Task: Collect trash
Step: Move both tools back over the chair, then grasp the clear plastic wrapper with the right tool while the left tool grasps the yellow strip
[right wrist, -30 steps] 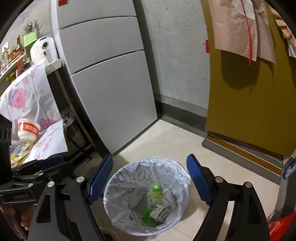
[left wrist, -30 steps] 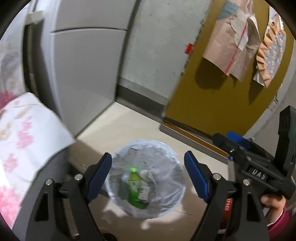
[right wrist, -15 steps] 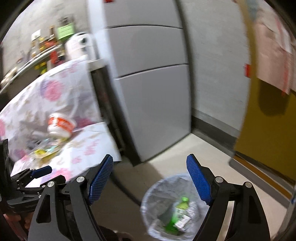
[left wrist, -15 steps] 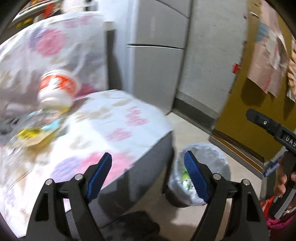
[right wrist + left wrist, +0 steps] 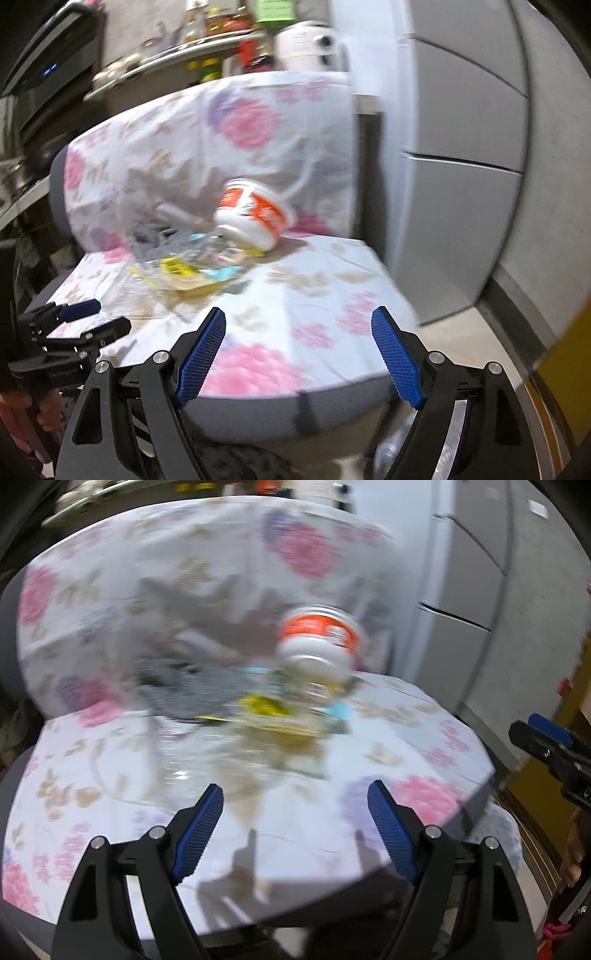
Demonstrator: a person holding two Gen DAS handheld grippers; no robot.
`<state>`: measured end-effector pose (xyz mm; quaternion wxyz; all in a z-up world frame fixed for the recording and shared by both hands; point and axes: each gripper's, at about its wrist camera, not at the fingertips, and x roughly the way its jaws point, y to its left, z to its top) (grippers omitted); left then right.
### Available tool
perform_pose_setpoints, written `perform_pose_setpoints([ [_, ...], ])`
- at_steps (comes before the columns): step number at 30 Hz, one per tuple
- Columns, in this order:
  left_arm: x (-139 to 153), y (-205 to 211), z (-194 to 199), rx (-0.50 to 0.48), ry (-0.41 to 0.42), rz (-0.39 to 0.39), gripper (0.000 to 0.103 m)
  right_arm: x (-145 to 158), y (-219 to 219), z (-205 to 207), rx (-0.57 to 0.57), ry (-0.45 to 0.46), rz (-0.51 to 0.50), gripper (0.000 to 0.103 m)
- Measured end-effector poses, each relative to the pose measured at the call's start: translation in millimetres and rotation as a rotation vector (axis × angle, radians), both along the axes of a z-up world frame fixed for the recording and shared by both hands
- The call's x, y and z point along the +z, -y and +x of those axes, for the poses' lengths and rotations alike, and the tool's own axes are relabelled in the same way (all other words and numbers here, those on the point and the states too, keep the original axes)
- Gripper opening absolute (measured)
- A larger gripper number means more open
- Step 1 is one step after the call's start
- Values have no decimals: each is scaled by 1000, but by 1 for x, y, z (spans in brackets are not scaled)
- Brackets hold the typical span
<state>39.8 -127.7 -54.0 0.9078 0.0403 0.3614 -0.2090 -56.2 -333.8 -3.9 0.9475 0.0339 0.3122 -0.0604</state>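
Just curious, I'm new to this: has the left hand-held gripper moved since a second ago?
Yes. The left hand-held gripper swung away from the trash bin, now only an edge at lower right, toward the floral-covered seat with the orange-and-white cup.

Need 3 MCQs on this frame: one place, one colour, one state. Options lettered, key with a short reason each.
1. Where does the instant-noodle cup lie?
A. On the floor
B. On the floral-covered seat, beside the clear plastic wrappers
C. On the kitchen shelf

2. What colour is the band on the cup?
A. Green
B. Blue
C. Orange-red

3. What state are the two tools in?
A. Both open and holding nothing
B. Left shut on the cup
C. Right shut on a wrapper

Key: B, the cup rests tipped on the seat by the backrest, next to the wrappers. C, an orange-red band runs round its white body. A, the left tool and the right tool both show their pads spread wide, with only the seat cover visible between them.
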Motion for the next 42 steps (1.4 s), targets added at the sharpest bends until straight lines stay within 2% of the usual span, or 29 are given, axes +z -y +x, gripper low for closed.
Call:
perform_pose_setpoints([
  [7, -1, -47, 40, 145, -9, -11, 78, -16, -42, 68, 139, -36, -40, 76],
  [12, -3, -58, 63, 195, -18, -12, 78, -34, -66, 114, 219, -63, -90, 76],
  [19, -8, -60, 83, 207, -25, -25, 78, -64, -90, 166, 304, -162, -176, 71],
  [25, -11, -60, 87, 195, -34, -29, 78, -85, -104, 196, 359, -273, -252, 66],
  [28, -12, -61, 87, 195, -40, -34, 78, -94, -111, 205, 368, -297, -293, 64],
  [31, -12, -62, 84, 195, -44, -37, 78, -96, -110, 213, 355, -312, -276, 51],
  [32, -12, -62, 83, 194, -45, -36, 78, -96, -110, 214, 355, -317, -270, 41],
  [33, -12, -61, 81, 193, -44, -33, 78, -97, -111, 215, 347, -321, -277, 23],
  [34, -11, -61, 79, 194, -43, -30, 78, -97, -111, 216, 337, -321, -286, 14],
  [38, -9, -60, 71, 192, -38, -25, 78, -76, -104, 200, 340, -252, -201, 5],
  [42, -7, -57, 66, 182, -35, -25, 78, -38, -83, 163, 348, -154, -45, 2],
])
